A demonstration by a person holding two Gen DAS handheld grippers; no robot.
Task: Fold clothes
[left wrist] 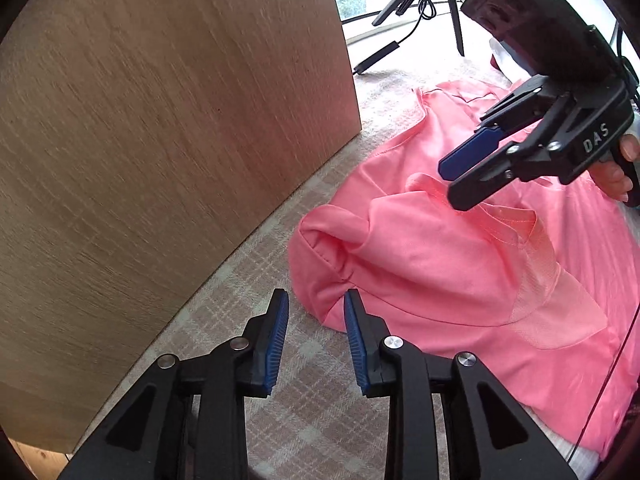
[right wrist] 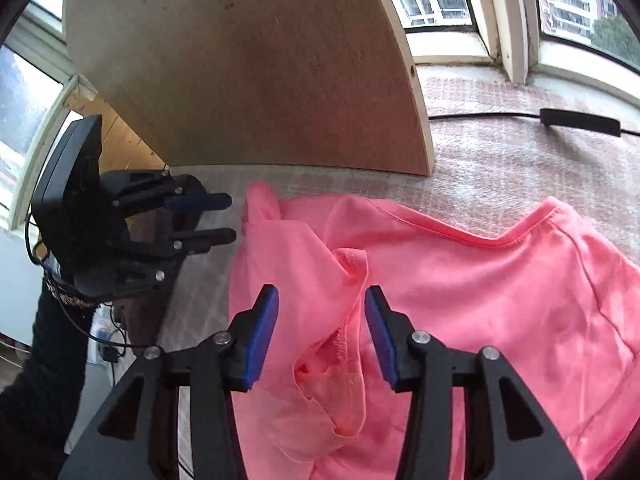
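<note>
The left tool (left wrist: 316, 300) hangs with its jaws parted and empty at the bunched left edge of the pink garment (left wrist: 460, 264), and the right tool (right wrist: 322, 296) hovers with jaws parted wider over a raised, ribbed fold of the same cloth, pads clear of it. Largest in sight is the upright wooden board (left wrist: 160, 140) standing behind, then the checked cloth-covered counter (left wrist: 312, 420), then the garment, rumpled and lying flat with its long axis across the counter from the left tool toward the right.
</note>
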